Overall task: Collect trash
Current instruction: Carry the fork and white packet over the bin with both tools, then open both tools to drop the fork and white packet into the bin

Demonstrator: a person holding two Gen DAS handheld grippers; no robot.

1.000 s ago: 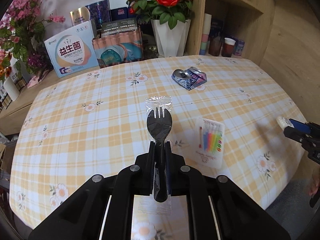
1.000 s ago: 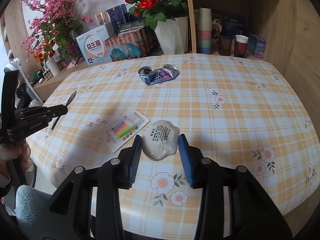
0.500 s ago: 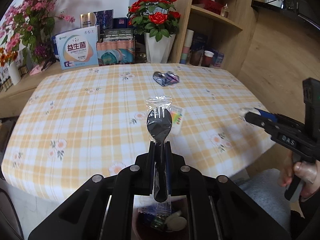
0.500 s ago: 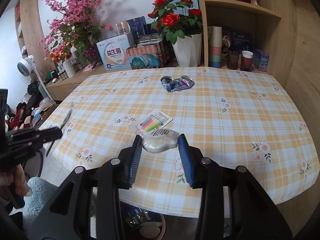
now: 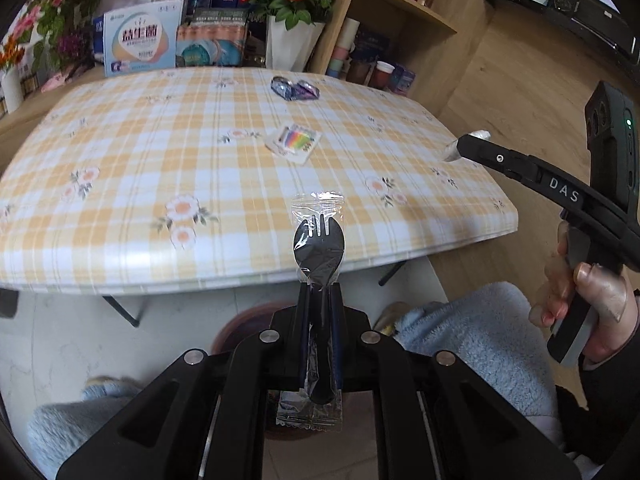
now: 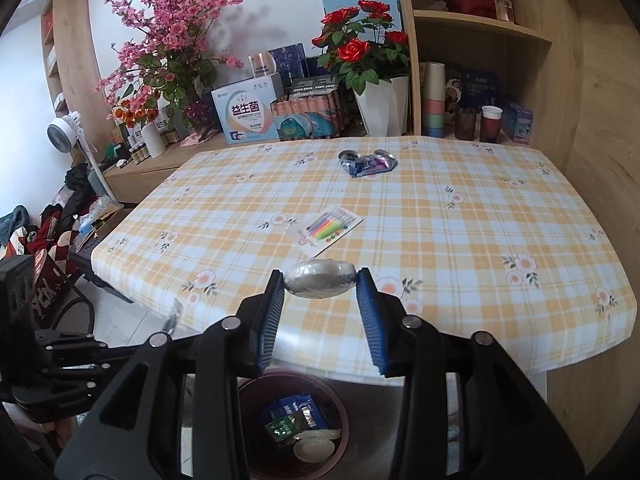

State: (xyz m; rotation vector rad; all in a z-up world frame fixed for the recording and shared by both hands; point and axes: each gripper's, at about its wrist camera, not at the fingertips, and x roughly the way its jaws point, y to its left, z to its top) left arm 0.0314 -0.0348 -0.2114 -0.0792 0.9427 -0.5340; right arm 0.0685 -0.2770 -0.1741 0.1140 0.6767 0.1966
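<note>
We judge the wrapped spork (image 5: 319,240) light and slippery, left tongs (image 5: 319,292) clamping its handle; right tongs (image 6: 320,284) pinch a soft packet (image 6: 320,278).

There are 2 grippers: the left gripper (image 5: 320,300) clamps 1 wrapped black spork (image 5: 319,240), and the right gripper (image 6: 320,284) pinches 1 pale wrapped packet (image 6: 320,279). 1 table (image 6: 480,248) with a yellow checked cloth carries 2 loose items: 1 crushed can (image 6: 367,163) and 1 flat pack of coloured sticks (image 6: 325,226). 1 round bin (image 6: 294,426) sits on the floor below the table edge, with several pieces inside, too jumbled to count. Behind the table stand 2 flower arrangements: 1 of red roses (image 6: 362,56) in 1 white vase (image 6: 382,110), and 1 of pink blossom (image 6: 172,40). 1 small white fan (image 6: 62,136) stands at the left.
</note>
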